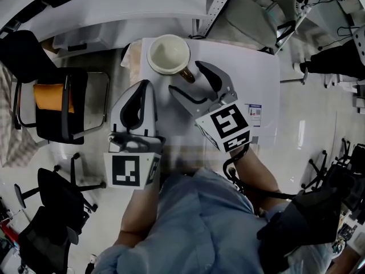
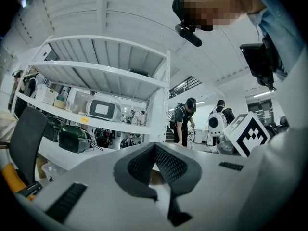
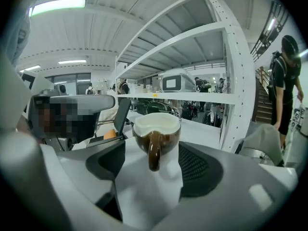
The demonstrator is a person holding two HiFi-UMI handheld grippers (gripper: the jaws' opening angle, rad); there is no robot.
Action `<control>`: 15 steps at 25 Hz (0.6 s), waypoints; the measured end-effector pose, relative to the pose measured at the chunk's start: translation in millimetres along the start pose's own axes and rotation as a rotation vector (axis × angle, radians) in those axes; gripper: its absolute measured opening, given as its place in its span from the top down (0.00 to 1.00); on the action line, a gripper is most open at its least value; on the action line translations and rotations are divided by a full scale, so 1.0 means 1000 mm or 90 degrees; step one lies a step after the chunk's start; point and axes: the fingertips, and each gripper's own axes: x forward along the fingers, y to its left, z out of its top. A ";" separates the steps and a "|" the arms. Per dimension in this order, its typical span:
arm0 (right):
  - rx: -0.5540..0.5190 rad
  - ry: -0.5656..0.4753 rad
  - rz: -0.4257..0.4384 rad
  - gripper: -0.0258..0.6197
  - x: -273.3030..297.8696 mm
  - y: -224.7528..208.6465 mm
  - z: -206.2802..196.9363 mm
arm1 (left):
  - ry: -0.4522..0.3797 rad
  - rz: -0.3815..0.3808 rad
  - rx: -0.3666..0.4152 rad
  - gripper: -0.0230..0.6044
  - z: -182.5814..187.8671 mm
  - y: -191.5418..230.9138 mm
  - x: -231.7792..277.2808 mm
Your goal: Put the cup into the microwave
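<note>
A brown cup [image 1: 169, 54] with a cream inside stands on the white table [image 1: 251, 73], with its handle turned toward me. My right gripper [image 1: 187, 80] is open, one jaw on each side of the handle and neither pad touching it. In the right gripper view the cup [image 3: 156, 134] sits just ahead of the right gripper [image 3: 153, 150]. To the left of the cup my left gripper [image 1: 141, 87] is shut and holds nothing; its tips meet in the left gripper [image 2: 155, 147] view. A white microwave-like box [image 3: 174, 83] stands on a shelf beyond the cup.
A white shelving upright [image 3: 236, 81] rises right of the cup. A black chair [image 1: 57, 107] with an orange item stands left of the table. A person [image 3: 284, 76] stands at the far right. The same box [image 2: 102, 109] shows on the shelf at left.
</note>
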 end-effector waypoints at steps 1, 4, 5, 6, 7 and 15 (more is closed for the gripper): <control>0.000 -0.003 -0.004 0.44 -0.002 0.000 -0.001 | -0.001 -0.002 0.002 0.96 0.000 -0.002 -0.001; -0.003 -0.013 -0.014 0.47 -0.007 -0.001 -0.001 | -0.001 -0.010 0.015 0.96 -0.001 -0.008 -0.004; -0.002 -0.015 -0.018 0.49 -0.008 -0.001 -0.001 | -0.007 -0.013 0.019 0.96 0.001 -0.011 -0.004; -0.002 -0.016 -0.022 0.52 -0.010 -0.001 -0.001 | -0.018 -0.017 0.020 0.96 0.005 -0.013 -0.004; -0.002 -0.018 -0.027 0.55 -0.010 -0.001 0.000 | -0.022 -0.019 0.020 0.96 0.007 -0.015 -0.004; -0.015 -0.024 -0.051 0.73 -0.011 -0.001 0.003 | -0.002 -0.014 0.021 0.96 0.001 -0.015 -0.012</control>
